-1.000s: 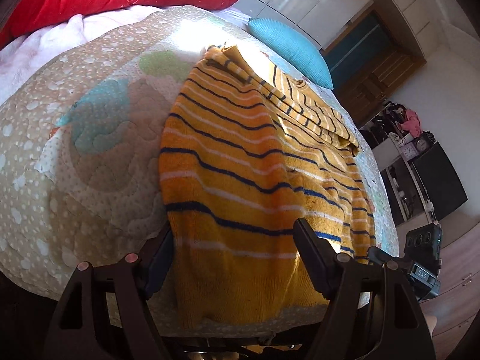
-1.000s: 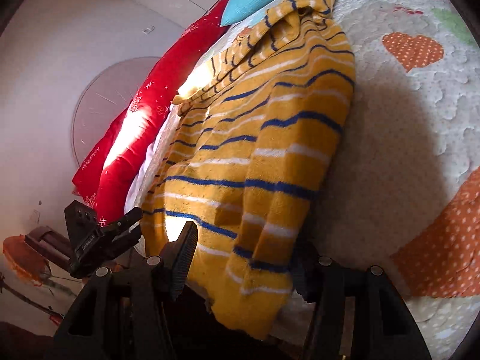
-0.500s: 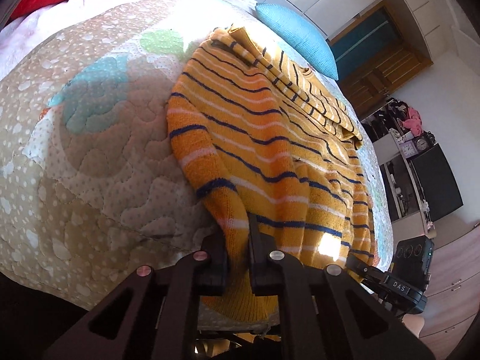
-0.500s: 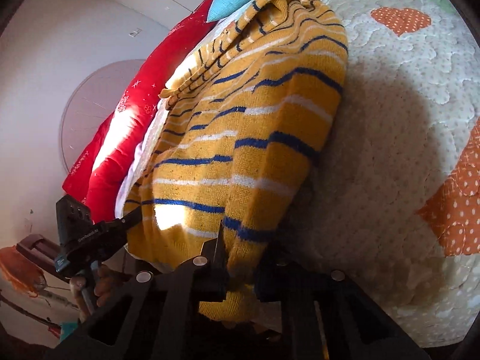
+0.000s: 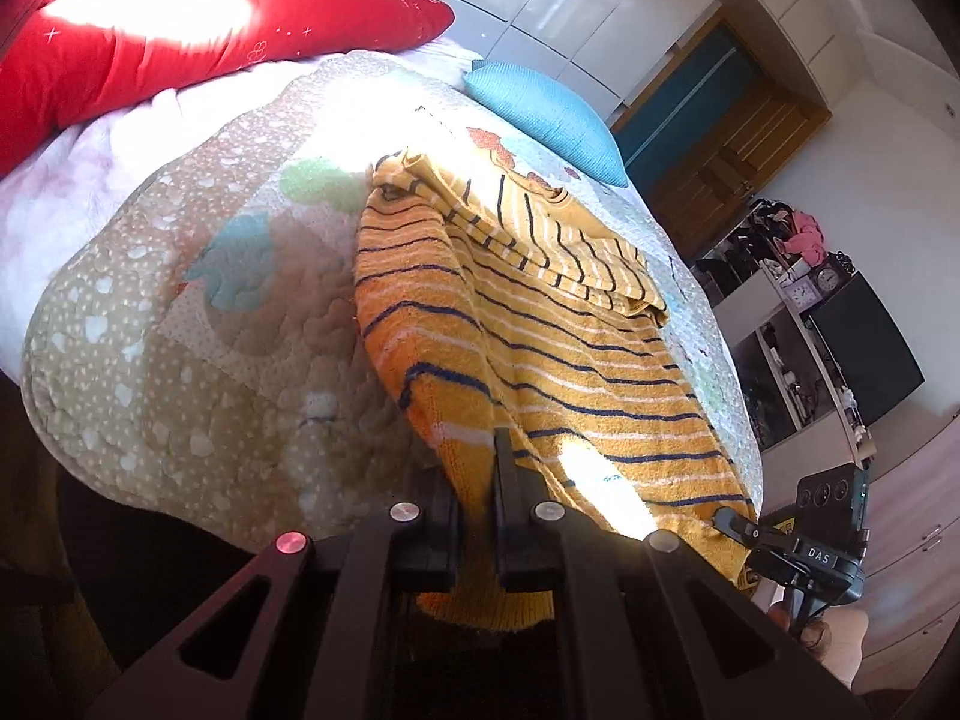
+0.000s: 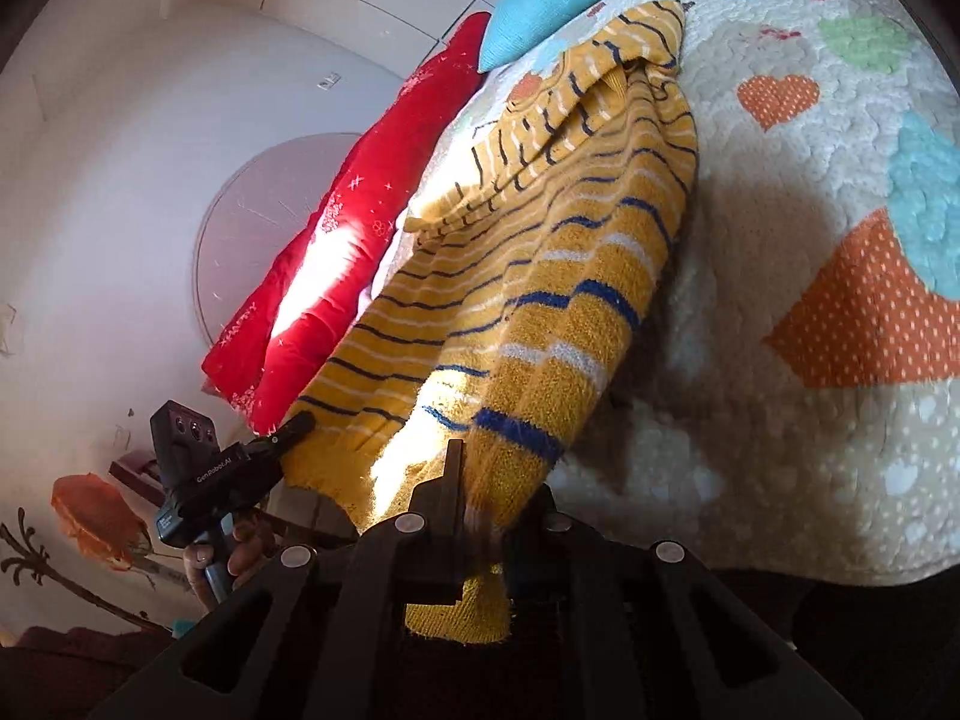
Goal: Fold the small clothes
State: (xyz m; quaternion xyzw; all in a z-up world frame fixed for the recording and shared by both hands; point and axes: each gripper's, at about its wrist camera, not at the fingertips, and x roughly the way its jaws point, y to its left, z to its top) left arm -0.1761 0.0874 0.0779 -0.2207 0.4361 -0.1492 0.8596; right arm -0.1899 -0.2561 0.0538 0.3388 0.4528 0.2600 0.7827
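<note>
Left tool (image 5: 477, 516) and right tool (image 6: 480, 516) each clamped on hem corners of mustard-yellow knit sweater with navy and white stripes (image 5: 540, 348), draped over quilted patchwork bed (image 5: 180, 360).

Your left gripper (image 5: 477, 516) was clamped tight on the hem corner of the yellow striped sweater (image 5: 540, 336), knit bunched between the jaws and a flap hanging below them. Rest of the sweater lay stretched up the quilt (image 5: 180, 312), with a sleeve folded across its upper part. Your right gripper (image 5: 735, 525) sat at the sweater's other hem corner, lower right; its jaws weren't readable there. Red pillow (image 5: 180, 18) top left, blue cushion (image 5: 540, 114) behind the sweater, wooden door (image 5: 720, 138) beyond.
</note>
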